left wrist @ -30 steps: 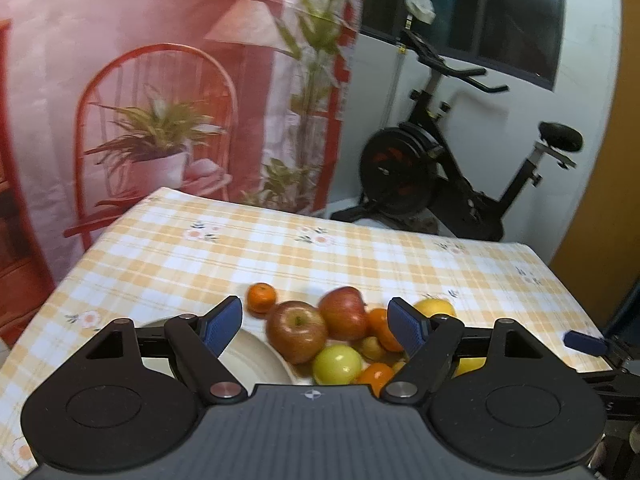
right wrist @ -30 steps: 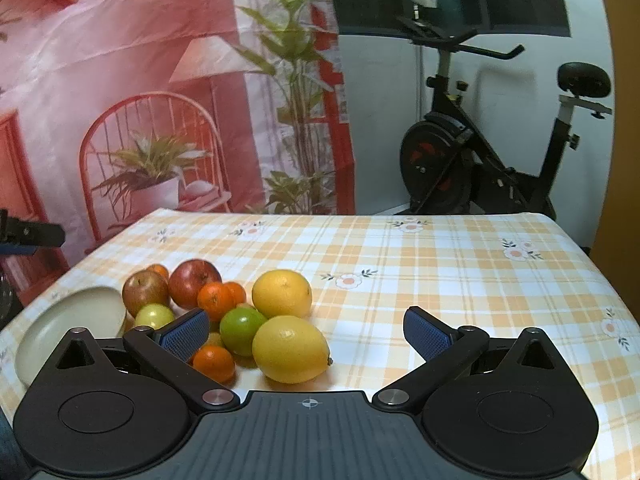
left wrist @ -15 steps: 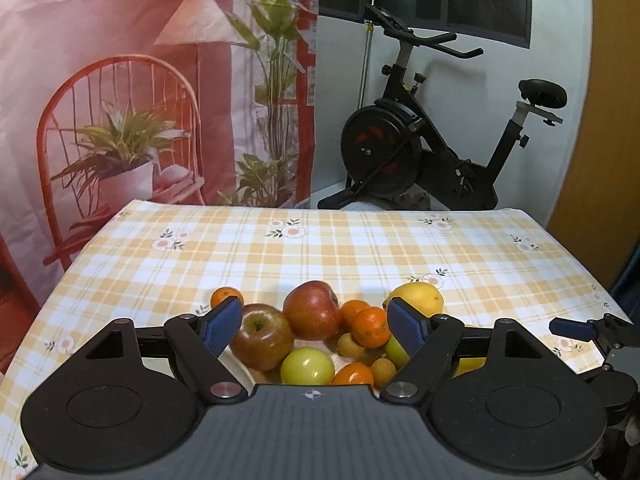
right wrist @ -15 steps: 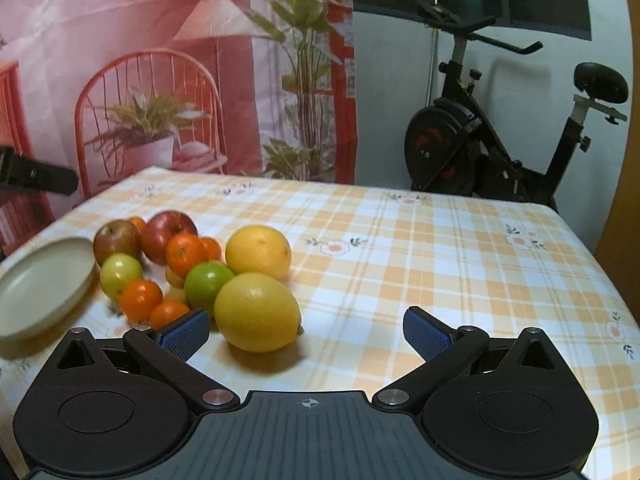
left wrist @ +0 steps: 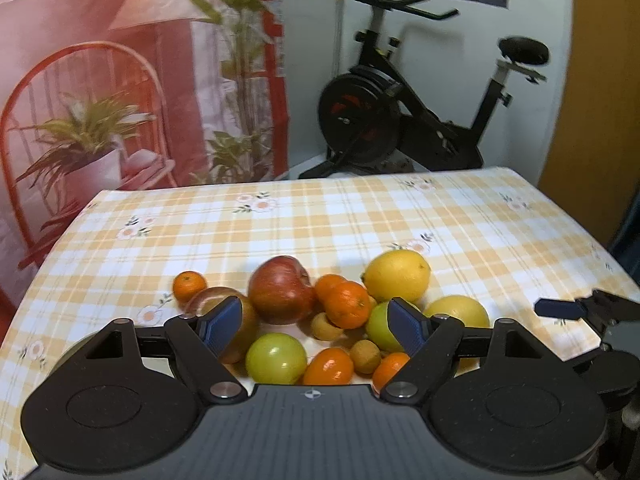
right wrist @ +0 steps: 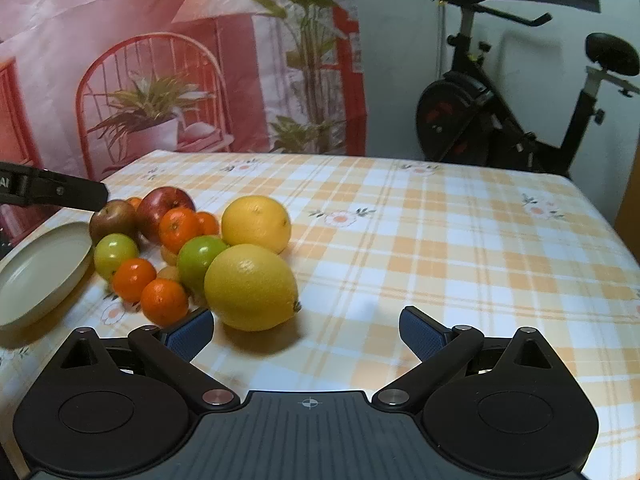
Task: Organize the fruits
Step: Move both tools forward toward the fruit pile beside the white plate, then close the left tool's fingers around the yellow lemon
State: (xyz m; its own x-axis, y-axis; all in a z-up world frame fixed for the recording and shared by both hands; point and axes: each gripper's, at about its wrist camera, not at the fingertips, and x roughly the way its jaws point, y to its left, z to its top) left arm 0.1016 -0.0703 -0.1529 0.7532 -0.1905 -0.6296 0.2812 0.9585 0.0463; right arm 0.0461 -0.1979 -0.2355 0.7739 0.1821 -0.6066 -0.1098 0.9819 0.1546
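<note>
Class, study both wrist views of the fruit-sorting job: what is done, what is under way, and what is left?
Done: nothing visible; the plate holds no fruit, and the apples, oranges and lemons sit in one pile beside it. Under way: the right gripper, empty, is closing its jaws just short of the nearest lemon; the left gripper hangs open over the pile, empty. Left: every fruit, including the red apple.

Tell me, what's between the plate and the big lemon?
In the right wrist view, small fruit: a green apple, two tangerines and a lime lie between the plate and the lemon.
</note>
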